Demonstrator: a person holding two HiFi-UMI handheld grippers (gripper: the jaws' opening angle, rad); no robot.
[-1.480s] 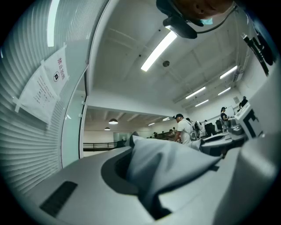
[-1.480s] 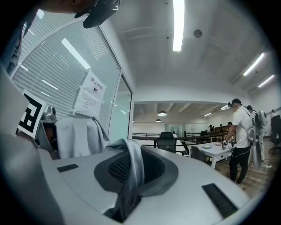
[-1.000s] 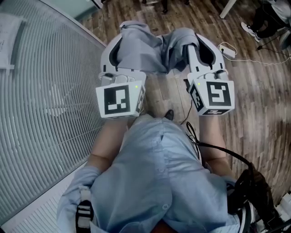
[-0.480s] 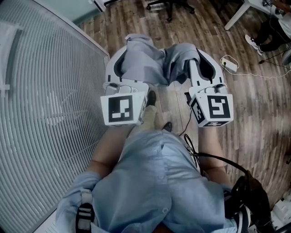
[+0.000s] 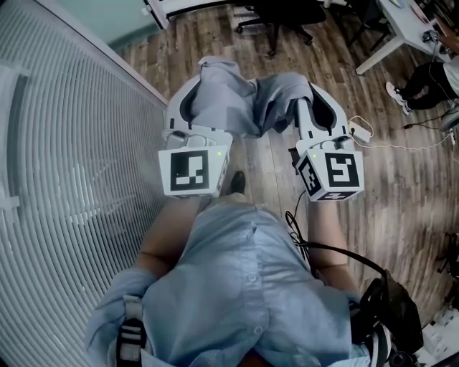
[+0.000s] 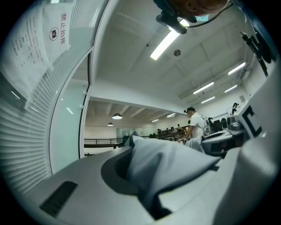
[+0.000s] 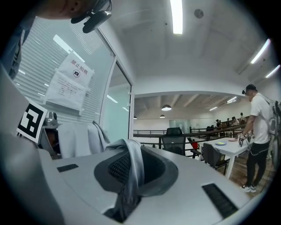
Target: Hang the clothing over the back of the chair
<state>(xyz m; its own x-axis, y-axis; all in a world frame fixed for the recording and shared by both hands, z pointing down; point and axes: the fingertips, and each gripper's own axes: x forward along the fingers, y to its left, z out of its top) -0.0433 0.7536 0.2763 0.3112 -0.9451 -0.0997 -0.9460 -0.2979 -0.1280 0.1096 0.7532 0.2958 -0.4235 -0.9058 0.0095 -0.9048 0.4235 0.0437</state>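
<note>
A grey garment point(image 5: 240, 97) stretches between my two grippers, held out in front of the person's chest above the wooden floor. My left gripper point(image 5: 201, 82) is shut on its left part, and cloth bunches out of the closed jaws in the left gripper view as a grey garment point(image 6: 162, 165). My right gripper point(image 5: 314, 86) is shut on the right part; a grey fold point(image 7: 131, 169) hangs from its jaws. A black office chair point(image 5: 283, 13) stands ahead at the top of the head view, and the same chair point(image 7: 173, 139) shows beyond the right jaws.
A striped frosted glass wall point(image 5: 64, 158) runs along the left. A white table point(image 5: 401, 25) stands at the upper right, with a seated person's legs point(image 5: 423, 82) beside it. Cables and a power strip point(image 5: 358, 130) lie on the floor. Another person point(image 7: 259, 132) stands by a table point(image 7: 226, 145).
Both grippers have travelled forward over the floor with the garment still between them. The black chair and the white table have come further into view at the top.
</note>
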